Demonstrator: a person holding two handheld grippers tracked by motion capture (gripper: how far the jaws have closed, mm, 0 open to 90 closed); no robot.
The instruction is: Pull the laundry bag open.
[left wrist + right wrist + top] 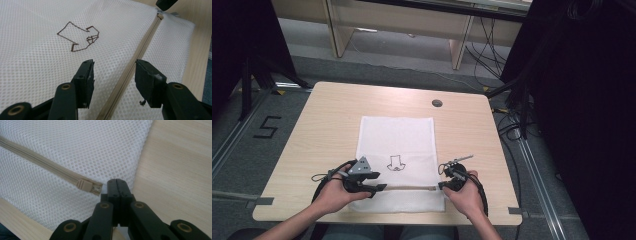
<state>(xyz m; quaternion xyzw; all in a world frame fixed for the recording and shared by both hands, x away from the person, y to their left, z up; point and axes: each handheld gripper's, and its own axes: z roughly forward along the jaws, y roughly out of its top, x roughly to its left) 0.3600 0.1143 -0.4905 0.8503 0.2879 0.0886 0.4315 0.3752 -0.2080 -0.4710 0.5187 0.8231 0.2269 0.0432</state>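
White mesh bag (pixel 398 150) lying flat on table (pixel 312 130), zipper (pixel 130 72) along near edge. Left gripper (pixel 113 75) straddling zipper, jaws apart, gripping nothing. Right gripper (pixel 117 185) jaws together beside slider (pixel 86 185), apparently pinching bag's corner; risking mesh bunching, pull being missed

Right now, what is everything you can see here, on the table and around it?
Mesh bag: one, white, flat in the middle of the table, a small brown line drawing on it.
Zipper: one, beige, across the bag near the person's edge; its slider sits at the right-hand end.
Table: one, light wood, with a round dark cable hole near the far edge.
Floor marking: one black figure 5, left of the table.
Cables: several, black, on the floor beyond the table.
Left gripper: one, black, jaws open astride the zipper.
Right gripper: one, black, jaws shut beside the slider.
Hands: two, one holding each gripper.
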